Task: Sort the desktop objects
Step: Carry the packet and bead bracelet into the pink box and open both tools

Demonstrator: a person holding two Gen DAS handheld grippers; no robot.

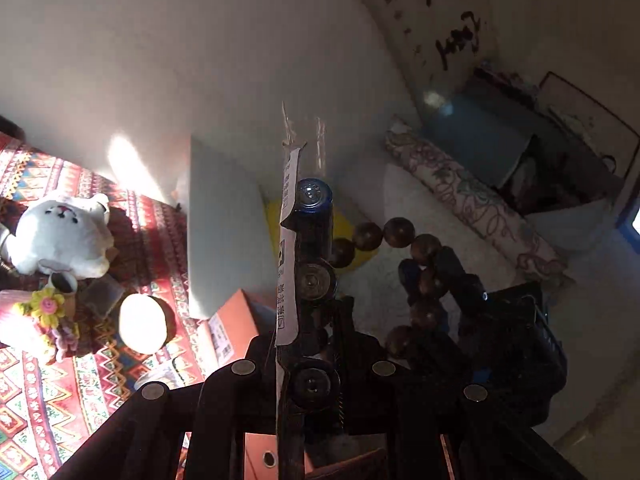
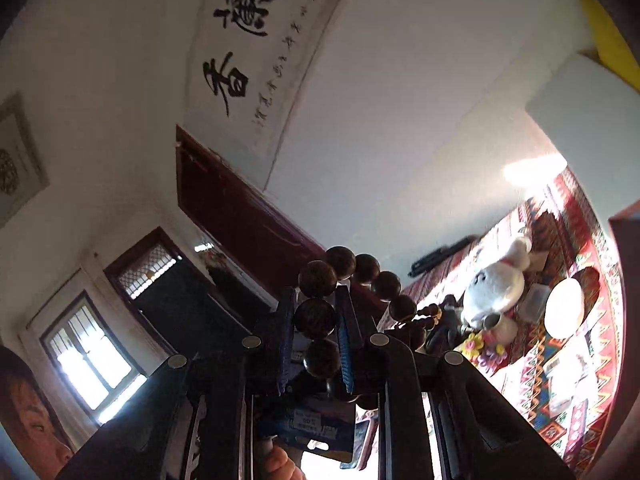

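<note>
While the left gripper (image 1: 308, 344) clamps a battery pack (image 1: 310, 248), the right gripper (image 2: 316, 320) grips a bead bracelet (image 2: 340, 264) above the patterned cloth (image 2: 576, 360).

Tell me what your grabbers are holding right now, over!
Left gripper shut on blue battery pack. Right gripper shut on dark wooden bead bracelet. Both held aloft, nothing blocking.

One battery pack (image 1: 310, 280), one bead bracelet (image 2: 344, 308), one plush toy (image 1: 60, 232).

Your right wrist view shows a wall scroll (image 2: 256, 52) with large brushed characters "蘭" and "香"; the smaller script is unreadable.
</note>
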